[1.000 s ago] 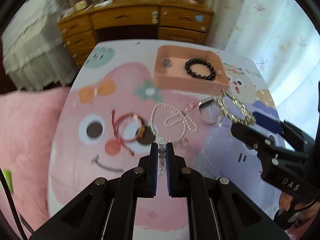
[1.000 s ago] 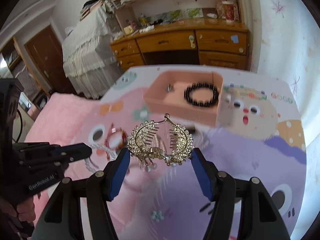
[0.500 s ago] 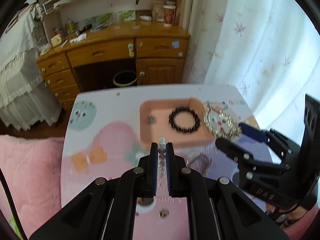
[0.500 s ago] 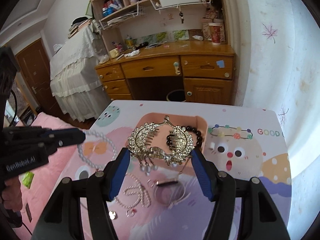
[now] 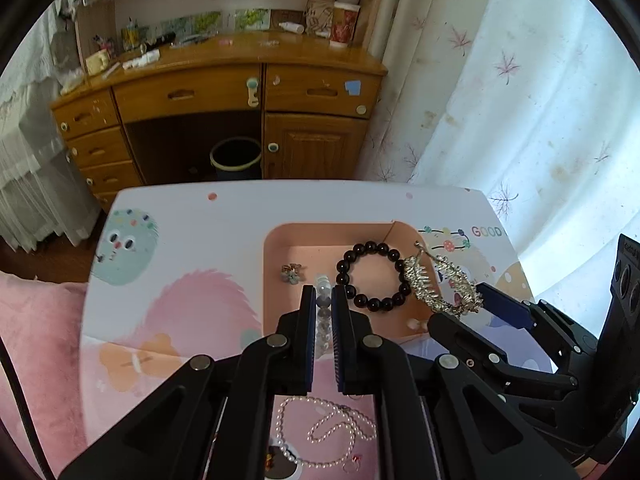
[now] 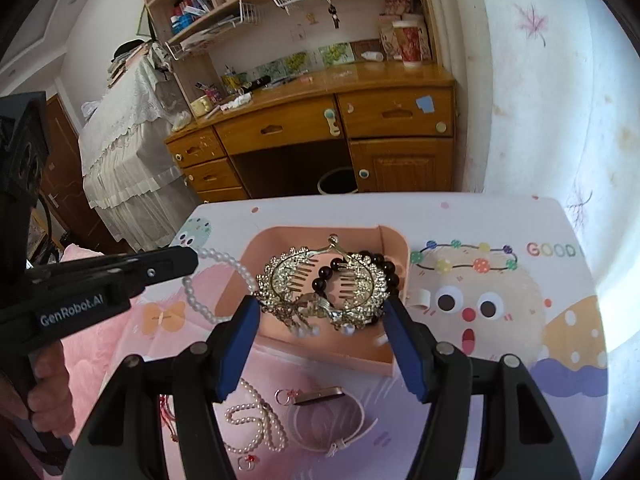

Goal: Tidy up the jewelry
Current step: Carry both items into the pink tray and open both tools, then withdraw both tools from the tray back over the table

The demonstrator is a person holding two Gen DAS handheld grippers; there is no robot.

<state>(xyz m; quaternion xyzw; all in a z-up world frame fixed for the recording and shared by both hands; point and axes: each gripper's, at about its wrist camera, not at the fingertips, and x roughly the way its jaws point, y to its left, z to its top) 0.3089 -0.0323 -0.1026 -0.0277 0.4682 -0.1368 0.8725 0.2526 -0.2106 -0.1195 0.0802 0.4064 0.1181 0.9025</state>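
My left gripper (image 5: 320, 304) is shut on a clear bead bracelet (image 5: 322, 280), which hangs as a white bead loop (image 6: 208, 280) in the right wrist view, above the left part of the pink tray (image 5: 276, 248). My right gripper (image 6: 322, 312) is shut on a gold hair comb (image 6: 316, 284) held over the tray's front right; it also shows in the left wrist view (image 5: 440, 280). In the tray (image 6: 394, 240) lie a black bead bracelet (image 5: 374, 276) and a small earring (image 5: 291, 271).
On the cartoon-print table (image 5: 180, 240) in front of the tray lie a pearl necklace (image 6: 256, 420), a white bangle (image 6: 328, 412), small rings (image 6: 284, 394) and a red cord (image 6: 164, 412). A wooden desk (image 5: 224, 92) and a bin (image 5: 236, 156) stand beyond.
Both grippers have risen and moved forward with their jewelry, from over the loose pieces near the table's front to above the pink tray.
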